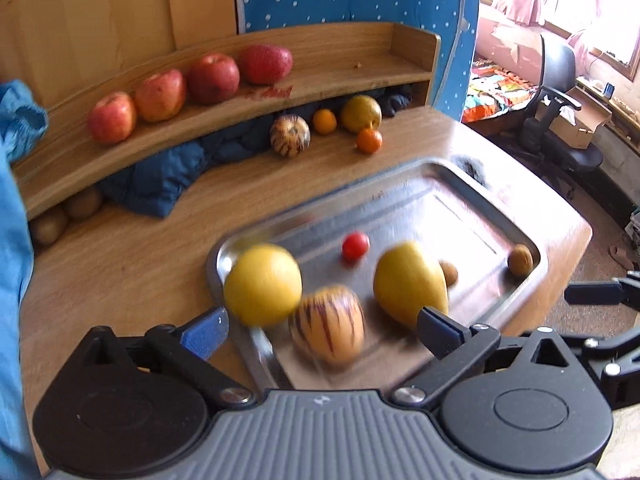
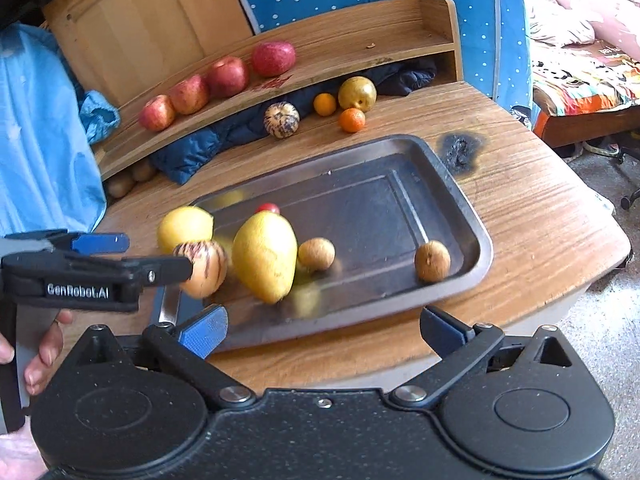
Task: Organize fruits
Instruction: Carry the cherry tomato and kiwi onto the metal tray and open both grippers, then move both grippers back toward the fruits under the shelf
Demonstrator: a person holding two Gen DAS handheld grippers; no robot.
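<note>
Fruits lie in three groups. On the metal tray (image 2: pixel 460 208), at its left end: a round yellow fruit (image 2: pixel 184 226), a striped pepino melon (image 2: pixel 206 268), a large yellow mango-shaped fruit (image 2: pixel 266 256) and a small red tomato (image 2: pixel 269 208) just beyond it; two brown kiwis (image 2: pixel 317 254) (image 2: pixel 432 261) sit farther right, apart from each other. On the counter (image 2: pixel 540 220) beyond the tray: a second striped melon (image 2: pixel 281 119), two small oranges (image 2: pixel 325 104) (image 2: pixel 352 120) and a yellow-green pear-like fruit (image 2: pixel 357 94). On the curved wooden shelf (image 2: pixel 360 40) at the far side: four red apples (image 2: pixel 224 76) in a row.

Left gripper (image 1: pixel 322 326): fingers spread wide, empty, hovering over the tray's near left corner, with the striped melon between and below them; the fruits here are motion-blurred. Right gripper (image 2: pixel 322 328): fingers likewise wide apart, holding nothing, near the tray's front edge. A hand (image 2: pixel 44 352) grips the left tool's handle, at lower left in the right wrist view.
</note>
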